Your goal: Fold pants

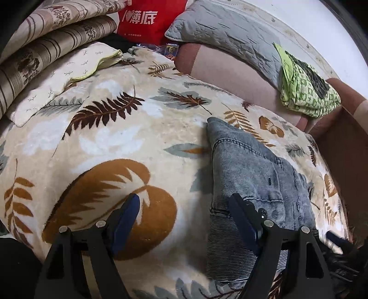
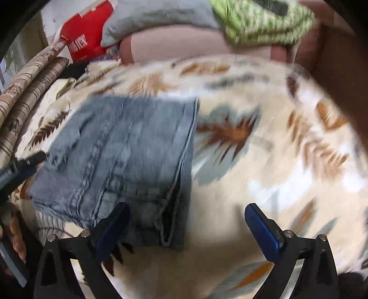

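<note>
Folded light-blue denim pants (image 1: 253, 174) lie on a cream blanket with a leaf print (image 1: 128, 138). My left gripper (image 1: 185, 202) stands open just above the blanket. Its right finger (image 1: 241, 216) overlaps the left edge of the pants, and only blanket shows between the pads. In the blurred right wrist view the pants (image 2: 119, 156) lie at the left. My right gripper (image 2: 186, 209) is open wide, low over their near right corner, and its pads do not press on the cloth. A finger of the left gripper (image 2: 34, 158) shows at the pants' left side.
Striped folded quilts (image 1: 34, 57) and a small cream pillow (image 1: 57, 82) sit at the back left. A red bag (image 1: 147, 20), a grey pillow (image 1: 225, 34) and a green patterned cloth (image 1: 306, 89) line the back. A brown wooden edge (image 1: 340, 142) bounds the right side.
</note>
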`<state>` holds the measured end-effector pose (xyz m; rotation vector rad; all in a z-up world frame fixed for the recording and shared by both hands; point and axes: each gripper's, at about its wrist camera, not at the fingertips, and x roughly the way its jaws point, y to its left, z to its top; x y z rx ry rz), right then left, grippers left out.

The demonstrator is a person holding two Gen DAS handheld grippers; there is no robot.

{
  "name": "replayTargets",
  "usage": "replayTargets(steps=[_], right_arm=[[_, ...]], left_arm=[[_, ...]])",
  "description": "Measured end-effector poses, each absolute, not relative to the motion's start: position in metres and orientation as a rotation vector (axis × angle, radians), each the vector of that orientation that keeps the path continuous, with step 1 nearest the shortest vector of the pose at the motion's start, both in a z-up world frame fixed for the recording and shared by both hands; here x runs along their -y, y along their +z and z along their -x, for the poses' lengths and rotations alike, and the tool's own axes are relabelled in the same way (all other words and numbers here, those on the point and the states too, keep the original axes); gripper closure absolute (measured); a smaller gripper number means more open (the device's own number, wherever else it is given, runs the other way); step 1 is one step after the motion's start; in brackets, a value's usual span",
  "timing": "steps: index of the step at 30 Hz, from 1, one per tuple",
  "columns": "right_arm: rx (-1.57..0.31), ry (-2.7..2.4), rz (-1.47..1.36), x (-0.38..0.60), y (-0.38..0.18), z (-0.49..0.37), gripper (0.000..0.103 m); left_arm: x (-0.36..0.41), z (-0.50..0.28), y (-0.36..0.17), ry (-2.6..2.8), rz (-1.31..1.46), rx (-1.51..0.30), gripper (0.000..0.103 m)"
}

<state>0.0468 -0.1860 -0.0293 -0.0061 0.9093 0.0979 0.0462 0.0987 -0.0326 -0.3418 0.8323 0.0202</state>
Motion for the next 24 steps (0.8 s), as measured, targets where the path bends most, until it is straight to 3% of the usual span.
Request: replayTargets(steps=[3, 5, 9, 14, 19, 24], right_arm=[[-0.857, 0.090, 0.033, 0.180, -0.018, -0.038, 0.001], [-0.946, 0.053, 0.130, 0.174, -0.046, -0.046, 0.001], [-0.963, 0.060, 0.047, 0.188, -0.042, -0.040, 0.001], [-0.878, 0.100, -0.012, 0.195, -0.005, -0.025, 0.001], [-0.883, 0.174, -0.230, 0.222, -0.011, -0.026, 0.001], [-0.807, 0.188, -0.268, 0.236, -0.012, -0.020, 0.001]], left_arm=[[-0.097, -0.041, -0.027, 0.018, 0.334, -0.798, 0.022], [-0.091, -0.042, -0.027, 0.006, 0.308, -0.800, 0.022], [-0.083, -0.046, -0.037, 0.012, 0.250, -0.858, 0.022], [-0.087, -0.038, -0.022, -0.001, 0.266, -0.800, 0.022], [-0.082, -0.039, -0.020, 0.002, 0.234, -0.815, 0.022], [-0.077, -0.027, -0.014, 0.001, 0.215, -0.816, 0.022]])
